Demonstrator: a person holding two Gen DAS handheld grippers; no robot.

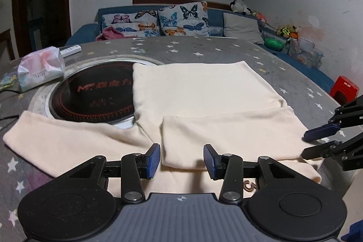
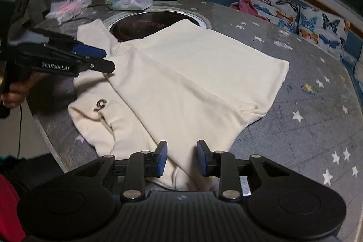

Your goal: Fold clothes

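While the cream shirt (image 2: 181, 74) lies spread on the round table (image 2: 306, 124), one sleeve (image 1: 56, 142) stretches out flat to the left in the left wrist view, and the other sleeve (image 1: 226, 135) is folded back across the body. Part of the shirt covers the edge of the dark hob (image 1: 95, 96) set into the middle of the table. A small dark logo (image 2: 100, 104) shows on the cloth near the table's edge. The left gripper (image 1: 181, 160) hovers over the near edge of the shirt with its blue pads (image 1: 153, 160) apart and nothing pressed between them. The right gripper (image 2: 182, 157) sits low over a corner of the shirt; its jaws are parted, cloth lies under the gap, and the pads do not pinch it. A hand (image 2: 13, 94) holds the left gripper's handle. A grey cover with white stars lies over the table. At the far side sit a pack of tissues (image 1: 40, 69) and a white remote (image 1: 70, 50). Beyond the table stands a blue sofa (image 1: 217, 15) with butterfly cushions (image 1: 181, 19), a grey cushion (image 1: 242, 26) and a pink cloth (image 1: 111, 34).
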